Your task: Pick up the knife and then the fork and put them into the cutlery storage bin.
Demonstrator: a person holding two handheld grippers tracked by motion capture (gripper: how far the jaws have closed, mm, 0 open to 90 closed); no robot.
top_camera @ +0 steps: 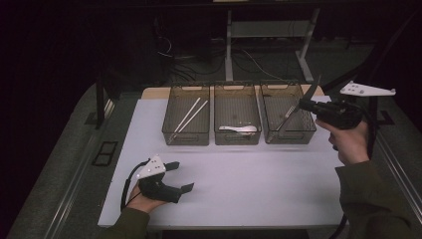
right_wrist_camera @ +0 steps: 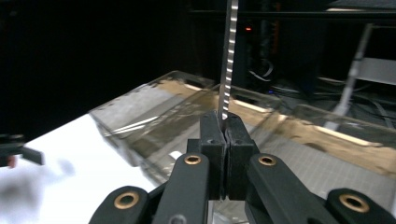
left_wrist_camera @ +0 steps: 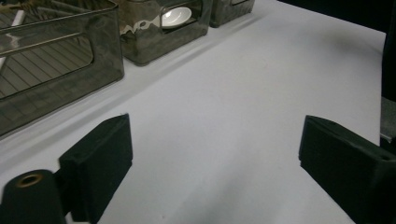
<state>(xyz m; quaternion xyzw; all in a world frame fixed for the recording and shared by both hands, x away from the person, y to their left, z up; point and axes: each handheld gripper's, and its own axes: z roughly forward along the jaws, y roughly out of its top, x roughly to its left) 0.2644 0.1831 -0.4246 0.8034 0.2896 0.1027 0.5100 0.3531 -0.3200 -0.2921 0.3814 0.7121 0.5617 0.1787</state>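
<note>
The knife [right_wrist_camera: 228,56] stands clamped between the jaws of your right gripper [top_camera: 304,105], blade up, raised over the rightmost bin [top_camera: 288,113] — the right-hand one of three in a row on the desk [top_camera: 249,174]; your left gripper [top_camera: 180,177] sits low at the near left of the desk, its jaws wide apart — nothing between them.

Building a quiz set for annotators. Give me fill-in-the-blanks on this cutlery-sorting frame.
1. The right gripper is shut on a ____ with a serrated blade.
2. The table holds ____ transparent bins in a row.
3. The white spoon lies in the ____ bin.
4. The left gripper has its jaws ____, nothing between them.

Missing words: knife; three; middle; open
</note>
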